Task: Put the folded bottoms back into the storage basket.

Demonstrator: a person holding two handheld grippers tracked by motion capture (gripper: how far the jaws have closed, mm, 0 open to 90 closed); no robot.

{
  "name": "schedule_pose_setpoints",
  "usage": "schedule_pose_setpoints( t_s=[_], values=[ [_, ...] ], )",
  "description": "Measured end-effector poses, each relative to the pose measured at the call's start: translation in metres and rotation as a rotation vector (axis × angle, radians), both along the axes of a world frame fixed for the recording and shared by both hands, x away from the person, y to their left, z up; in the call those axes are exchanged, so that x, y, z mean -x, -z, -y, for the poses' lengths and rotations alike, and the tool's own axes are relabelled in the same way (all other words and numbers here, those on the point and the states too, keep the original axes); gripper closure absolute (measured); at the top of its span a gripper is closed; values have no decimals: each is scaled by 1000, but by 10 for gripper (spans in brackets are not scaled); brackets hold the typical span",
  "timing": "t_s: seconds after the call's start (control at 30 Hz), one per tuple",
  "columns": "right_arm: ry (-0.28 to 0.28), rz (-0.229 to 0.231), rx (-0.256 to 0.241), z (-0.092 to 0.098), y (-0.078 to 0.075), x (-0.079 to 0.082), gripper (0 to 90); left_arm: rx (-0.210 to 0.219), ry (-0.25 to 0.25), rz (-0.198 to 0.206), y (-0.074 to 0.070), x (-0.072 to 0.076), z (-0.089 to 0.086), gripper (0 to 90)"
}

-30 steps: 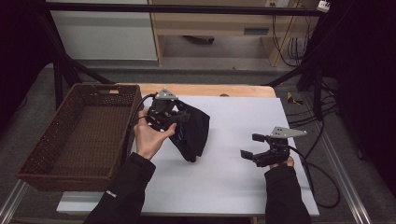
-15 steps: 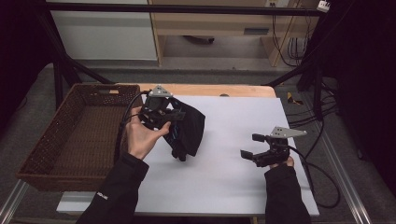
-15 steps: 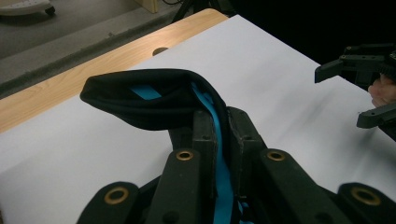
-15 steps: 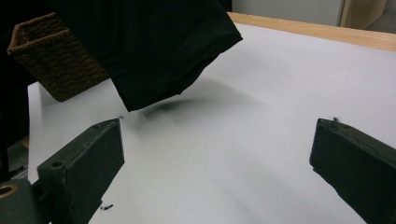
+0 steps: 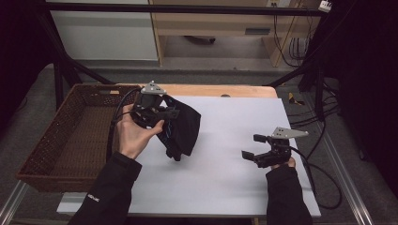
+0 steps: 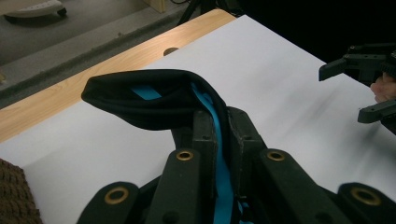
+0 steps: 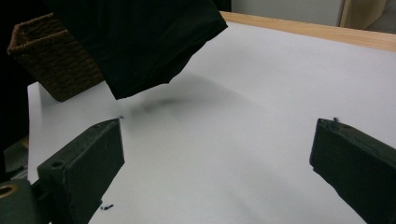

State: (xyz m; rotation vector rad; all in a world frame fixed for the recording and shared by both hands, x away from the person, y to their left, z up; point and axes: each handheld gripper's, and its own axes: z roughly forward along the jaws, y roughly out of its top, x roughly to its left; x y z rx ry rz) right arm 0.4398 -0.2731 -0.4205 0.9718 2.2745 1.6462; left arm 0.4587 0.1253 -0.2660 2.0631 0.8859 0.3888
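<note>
High view: my left gripper (image 5: 157, 112) is raised above the left part of the white table top (image 5: 234, 140), just beside the wicker basket (image 5: 70, 136), with its jaws clamped on a black cloth (image 5: 183, 129). The cloth hangs from the jaws, its lower end lifted clear of the table; a shadow lies under it in the right gripper view.

Left gripper view: the two jaws stand closed together on a fold of the black cloth (image 6: 154, 100), and a bright blue strip (image 6: 219, 163) runs between them. The basket's brown weave (image 6: 14, 196) shows at the lower left corner.

My right gripper (image 5: 256, 147) rests low over the right part of the table, well apart from the cloth, held in my right hand (image 5: 281, 161). Right gripper view: its jaws are spread wide with bare table between them, gripping nothing.

The basket holds nothing that I can make out.
</note>
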Motion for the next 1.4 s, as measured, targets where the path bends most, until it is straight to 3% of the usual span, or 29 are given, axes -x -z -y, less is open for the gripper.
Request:
schedule_pose_setpoints(
  t_s=[0.57,1.4],
  values=[
    [1,-1,2,0,0,0,31,-10,-4,3,-18,6,-19,828],
    [1,1,7,0,0,0,31,-17,-46,26,-46,10,-56,828]
  ],
)
